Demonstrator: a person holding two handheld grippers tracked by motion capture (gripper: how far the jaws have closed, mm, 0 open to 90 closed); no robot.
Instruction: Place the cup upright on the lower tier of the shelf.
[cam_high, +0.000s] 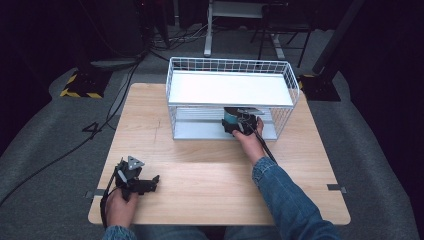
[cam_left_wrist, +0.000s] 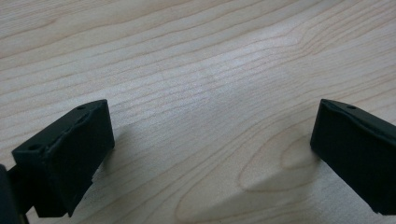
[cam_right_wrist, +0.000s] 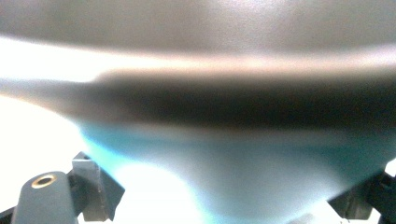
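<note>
At about 7 o'clock on the worktop (cam_high: 200, 165), the left gripper (cam_high: 150, 184) lies low over the bare wood in the person's left hand (cam_high: 120, 205), idle. In the left gripper view its jaws stand wide apart with nothing but wood grain between them.

Toward 12 o'clock, at the far side of the worktop, stands a white wire rack (cam_high: 231, 67) with a flat white upper shelf (cam_high: 230, 89) and a ribbed lower shelf (cam_high: 200, 129). The right gripper (cam_high: 239, 124) reaches into the lower level from the front, the right hand (cam_high: 250, 142) and denim sleeve (cam_high: 285, 195) trailing back toward 5 o'clock.

At the right gripper sits a teal object with a dark top (cam_high: 231, 118), on or just above the lower shelf under the upper shelf's front edge. The right gripper view is badly blurred: the teal body (cam_right_wrist: 243, 163) sits very close between the jaws, narrowing toward the bottom like a cup or small bowl, under a dark band. The jaws look closed on it, though I cannot tell for certain.

By my judgement the object is light and rigid, with a smooth, probably slippery wall. Its taper means a grip low on the body could slide, so a hold across the wider upper part, near the rim, seems safer. Headroom under the upper shelf looks tight, so it should travel level and low to avoid knocking the wire front.
</note>
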